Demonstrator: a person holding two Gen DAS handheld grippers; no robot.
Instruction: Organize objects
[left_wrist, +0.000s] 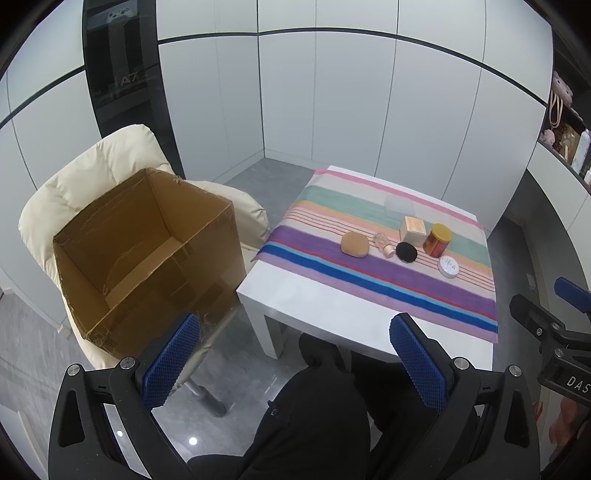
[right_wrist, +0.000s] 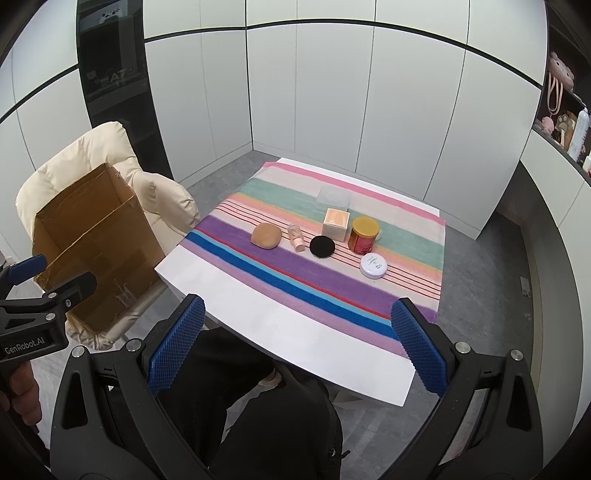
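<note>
On a striped cloth (right_wrist: 258, 273) over a white table (right_wrist: 280, 332) lie a tan sponge (right_wrist: 265, 236), a small pink bottle (right_wrist: 296, 238), a black round pad (right_wrist: 322, 246), a beige box (right_wrist: 336, 224), a red jar with a yellow lid (right_wrist: 364, 235), a white round tin (right_wrist: 373, 266) and a clear plastic box (right_wrist: 333, 196). An open cardboard box (left_wrist: 147, 254) sits on a cream chair (left_wrist: 92, 177) to the left. My left gripper (left_wrist: 295, 354) and my right gripper (right_wrist: 299, 339) both stand open and empty, well short of the objects.
White panelled walls close the room behind the table. A shelf (right_wrist: 565, 122) with toys and bottles runs along the right. A person's dark-clothed legs (right_wrist: 258, 406) are below both grippers. Grey floor (right_wrist: 487, 258) surrounds the table.
</note>
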